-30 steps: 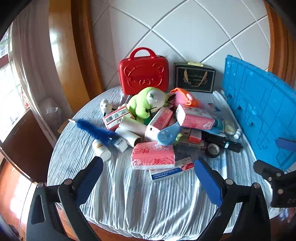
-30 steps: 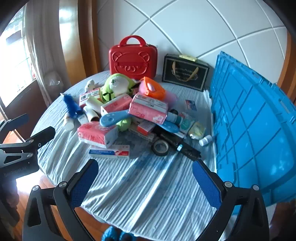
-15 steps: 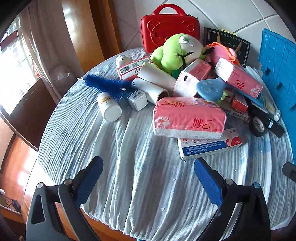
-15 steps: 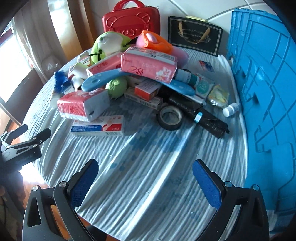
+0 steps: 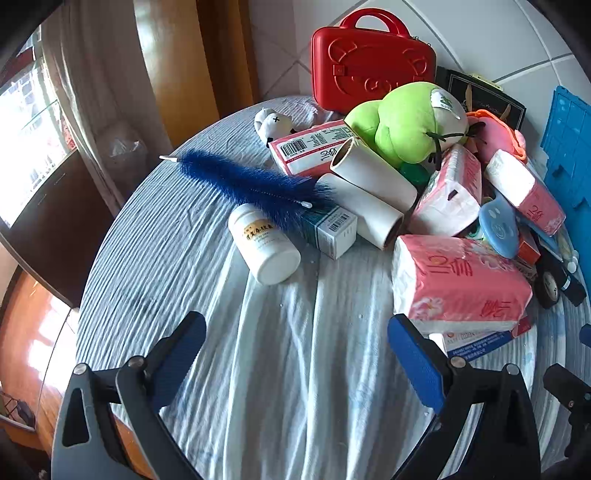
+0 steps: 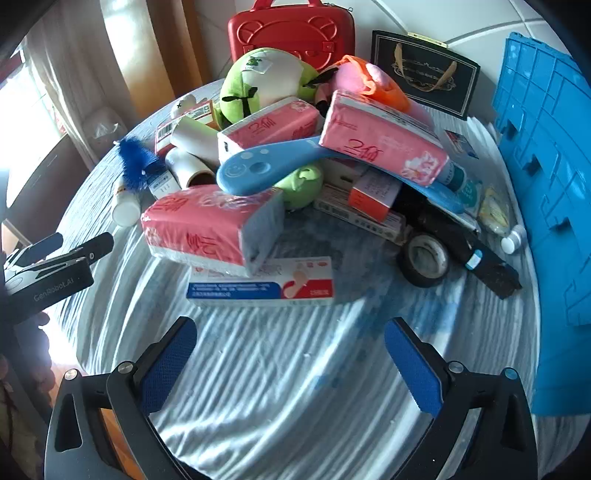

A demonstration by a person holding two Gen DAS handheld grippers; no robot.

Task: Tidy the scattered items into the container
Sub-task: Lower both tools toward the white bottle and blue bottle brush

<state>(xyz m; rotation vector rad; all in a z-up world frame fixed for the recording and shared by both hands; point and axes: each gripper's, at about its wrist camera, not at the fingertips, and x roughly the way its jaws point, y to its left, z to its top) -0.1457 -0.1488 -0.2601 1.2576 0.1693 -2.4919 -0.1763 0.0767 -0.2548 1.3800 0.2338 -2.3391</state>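
A heap of items covers the round table: a pink tissue pack, a white pill bottle, a blue bottle brush, paper rolls, a green plush, a flat plaster box, a black tape roll and a blue paddle. The blue crate stands at the right. My left gripper hovers open before the bottle. My right gripper is open just short of the plaster box. Both hold nothing.
A red case and a black gift bag stand against the tiled wall at the back. The striped cloth hangs over the table's front edge. Curtains and a window are at the left.
Both grippers have moved forward and down toward the heap, the left one swinging left toward the bottle and brush. Both stay open; nothing on the table has shifted.
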